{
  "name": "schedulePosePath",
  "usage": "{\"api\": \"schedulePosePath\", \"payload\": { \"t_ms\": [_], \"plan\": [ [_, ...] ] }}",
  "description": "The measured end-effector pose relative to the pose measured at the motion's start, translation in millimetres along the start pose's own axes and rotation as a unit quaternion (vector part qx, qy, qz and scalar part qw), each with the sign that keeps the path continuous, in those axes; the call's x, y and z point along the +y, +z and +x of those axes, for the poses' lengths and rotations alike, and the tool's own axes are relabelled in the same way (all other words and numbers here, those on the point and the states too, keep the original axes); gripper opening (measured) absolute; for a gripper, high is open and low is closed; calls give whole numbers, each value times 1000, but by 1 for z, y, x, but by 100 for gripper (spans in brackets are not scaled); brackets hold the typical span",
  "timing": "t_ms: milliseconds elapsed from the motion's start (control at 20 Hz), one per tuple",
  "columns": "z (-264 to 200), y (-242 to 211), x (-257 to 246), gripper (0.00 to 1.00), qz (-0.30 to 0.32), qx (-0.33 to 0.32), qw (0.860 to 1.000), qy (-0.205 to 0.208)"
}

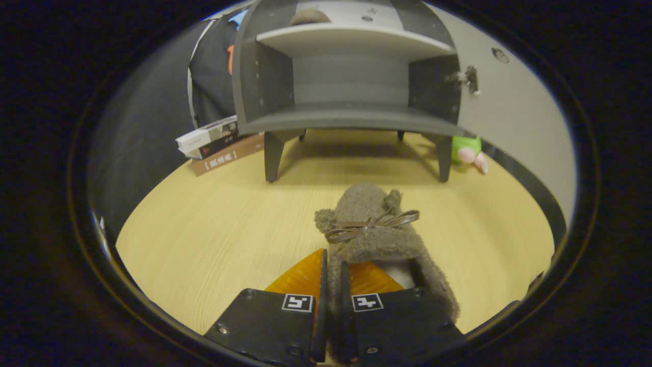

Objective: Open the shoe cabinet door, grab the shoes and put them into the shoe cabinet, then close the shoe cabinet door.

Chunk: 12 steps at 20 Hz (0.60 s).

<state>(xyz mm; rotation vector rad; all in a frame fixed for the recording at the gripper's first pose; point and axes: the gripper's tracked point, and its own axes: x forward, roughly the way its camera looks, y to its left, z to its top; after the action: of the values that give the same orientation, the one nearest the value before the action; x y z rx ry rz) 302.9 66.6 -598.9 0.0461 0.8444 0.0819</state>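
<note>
A: Where is the shoe?

B: One fuzzy brown slipper [374, 229] with a ribbon bow lies on the wooden table [204, 239], toe pointing toward the shoe cabinet [346, 92]. The gripper [333, 311] has its two fingers drawn close together, pinching the slipper's side wall at the heel end between them.

A: And the cabinet itself?

B: It stands beyond the slipper, straight ahead, on short legs. Its door [509, 112] is swung open to the right side of the cabinet. Two shelf levels show: the lower compartment is bare, and on the upper shelf sits one brownish rounded thing [309, 17], too cut off to name with certainty.

A: Any room between slipper and cabinet?

B: A stretch of bare tabletop lies between the slipper's toe and the cabinet's front legs. The lower compartment's front edge is open across its whole width.

A: What else is near the cabinet?

B: Left of the cabinet, a stack of three books [216, 142] on the table. Right of the cabinet, by its right front leg under the open door, one green-and-pink plush toy [468, 152]. The table's edge curves round behind both.
</note>
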Motion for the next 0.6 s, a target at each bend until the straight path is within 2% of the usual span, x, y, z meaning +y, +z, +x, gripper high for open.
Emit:
{"api": "schedulePosePath", "payload": {
  "t_ms": [200,600],
  "plan": [
    [-5,3,-4,11,47,7,998,30],
    [-62,17,-8,10,-5,-37,999,6]
  ]
}}
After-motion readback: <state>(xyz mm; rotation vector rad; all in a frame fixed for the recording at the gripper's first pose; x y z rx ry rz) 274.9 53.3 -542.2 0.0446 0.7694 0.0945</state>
